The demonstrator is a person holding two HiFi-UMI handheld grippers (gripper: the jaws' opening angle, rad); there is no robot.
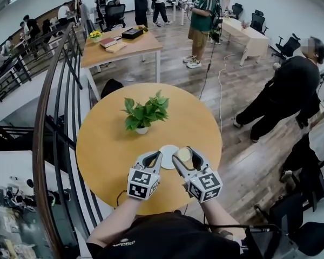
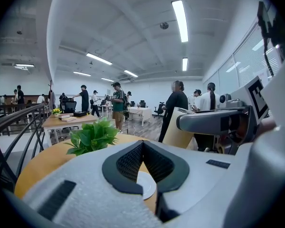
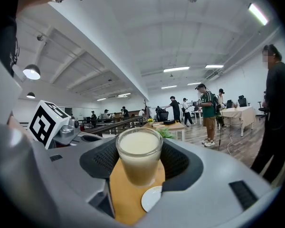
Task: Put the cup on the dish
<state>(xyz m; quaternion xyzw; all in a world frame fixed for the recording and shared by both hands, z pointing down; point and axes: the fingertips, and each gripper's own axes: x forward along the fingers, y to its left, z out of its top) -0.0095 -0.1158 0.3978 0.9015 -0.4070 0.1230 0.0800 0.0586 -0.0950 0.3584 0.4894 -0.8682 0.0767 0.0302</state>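
Note:
A clear glass cup (image 3: 139,158) full of a cream-coloured drink sits between the pads of my right gripper (image 3: 140,151), which is shut on it. The cup hangs a little above the round wooden table (image 1: 108,144). In the head view the cup (image 1: 183,154) and right gripper (image 1: 184,155) are just right of the small white dish (image 1: 166,156). The dish (image 3: 152,198) lies below and slightly right of the cup. My left gripper (image 1: 156,156) hovers at the dish's left edge, its jaws meeting at the tips with nothing in them (image 2: 142,144). Part of the dish (image 2: 145,184) shows below those jaws.
A green plant (image 1: 144,112) in a white pot stands mid-table beyond the dish. A dark curved railing (image 1: 54,117) runs along the table's left. A person in black (image 1: 291,90) stands to the right, with more people and tables further back.

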